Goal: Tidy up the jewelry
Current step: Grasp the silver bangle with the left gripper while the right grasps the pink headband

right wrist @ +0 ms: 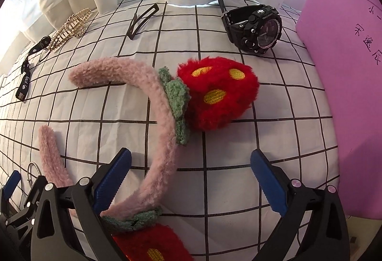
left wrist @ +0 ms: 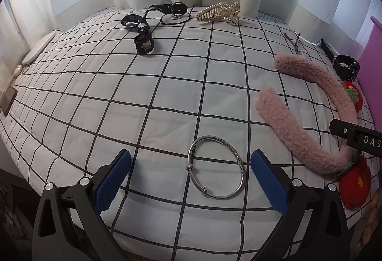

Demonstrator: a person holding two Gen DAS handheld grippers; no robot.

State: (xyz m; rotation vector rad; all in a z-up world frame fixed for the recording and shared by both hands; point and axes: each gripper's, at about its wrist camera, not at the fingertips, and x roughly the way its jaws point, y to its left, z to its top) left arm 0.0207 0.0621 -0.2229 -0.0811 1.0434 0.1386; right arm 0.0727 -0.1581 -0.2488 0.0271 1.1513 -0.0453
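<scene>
A silver bangle (left wrist: 216, 167) lies flat on the checked sheet, between the wide-apart blue pads of my left gripper (left wrist: 191, 172), which touch nothing. A pink fluffy headband (right wrist: 164, 132) with two red strawberry pompoms (right wrist: 219, 96) lies to the right. My right gripper (right wrist: 191, 172) stands open over it: the band passes between the fingers close to the left pad (right wrist: 112, 182), the right pad is well clear. In the left wrist view the headband (left wrist: 308, 127) curves at the right, with part of the right gripper's body above it.
At the back lie a black watch (right wrist: 253, 27), a dark hair clip (right wrist: 140, 19), a gold pearl claw clip (left wrist: 218, 13), a black strap (left wrist: 143, 29) and a thin black hair tie (left wrist: 174, 20). A purple box (right wrist: 346, 74) stands at the right. White curtains hang behind.
</scene>
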